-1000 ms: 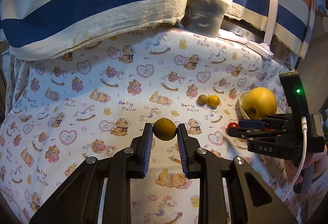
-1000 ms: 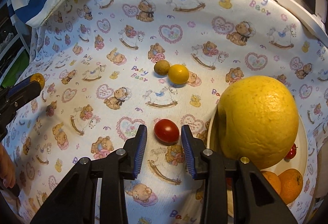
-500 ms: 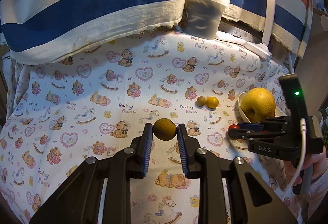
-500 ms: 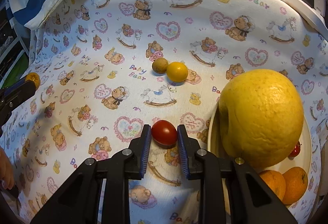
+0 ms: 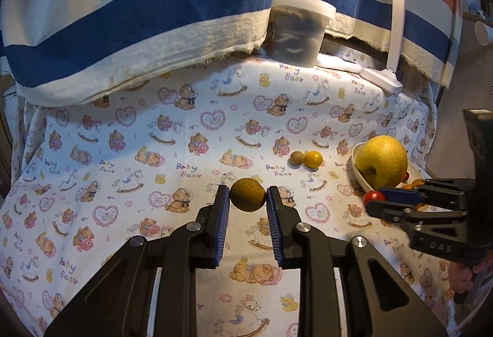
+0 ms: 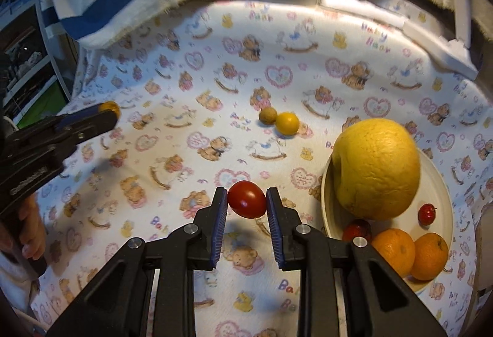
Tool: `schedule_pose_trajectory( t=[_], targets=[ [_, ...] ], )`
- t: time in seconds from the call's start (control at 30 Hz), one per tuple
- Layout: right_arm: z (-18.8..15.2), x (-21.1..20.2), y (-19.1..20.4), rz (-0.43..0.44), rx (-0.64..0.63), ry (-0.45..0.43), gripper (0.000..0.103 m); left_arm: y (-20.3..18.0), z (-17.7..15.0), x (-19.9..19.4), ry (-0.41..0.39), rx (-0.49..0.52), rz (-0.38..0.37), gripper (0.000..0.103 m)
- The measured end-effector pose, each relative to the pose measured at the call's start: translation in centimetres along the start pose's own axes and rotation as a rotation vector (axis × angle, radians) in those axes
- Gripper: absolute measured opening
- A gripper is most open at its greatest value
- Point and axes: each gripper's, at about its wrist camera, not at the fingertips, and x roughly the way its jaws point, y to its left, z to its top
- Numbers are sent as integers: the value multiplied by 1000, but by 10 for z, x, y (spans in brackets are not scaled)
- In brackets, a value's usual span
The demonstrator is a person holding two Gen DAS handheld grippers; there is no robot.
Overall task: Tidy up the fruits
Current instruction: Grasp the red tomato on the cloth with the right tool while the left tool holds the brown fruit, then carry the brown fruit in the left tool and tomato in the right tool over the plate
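Note:
My left gripper is shut on a small brownish-green round fruit, held above the patterned cloth. My right gripper is shut on a red cherry tomato, lifted off the cloth just left of a cream bowl. From the left wrist view the right gripper shows at the right with the tomato at its tips. The bowl holds a big yellow fruit, two oranges, and small red fruits. A brown fruit and a yellow one lie together on the cloth.
A lidded translucent tub stands at the back, with a white desk lamp to its right. A striped PARIS towel hangs across the back. A hand grips the left gripper's handle at the left edge.
The right gripper closed on the red tomato and lifted it off the cloth, pulling back so more of the table shows. The left gripper stayed put with its fruit.

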Motion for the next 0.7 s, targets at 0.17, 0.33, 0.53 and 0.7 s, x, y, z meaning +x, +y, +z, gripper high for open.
schedule_pose_trajectory(
  t=[0.17,0.33,0.53,0.7],
  targets=[
    [-5,-28,-3,-13,5,-86,27,-6,0,-6,-26,23,0,23],
    [-11,-56,-12,-28,23,-165,27,-13,-1,-10,-38,49,-13,23],
    [-20,-85,-26,-35,50,-232,27,-22,4,-28,-90,79,-36,23],
    [-27,-107,-43,-54,83,-278,27,-38,10,-50,-174,156,-15,23]
  ],
)
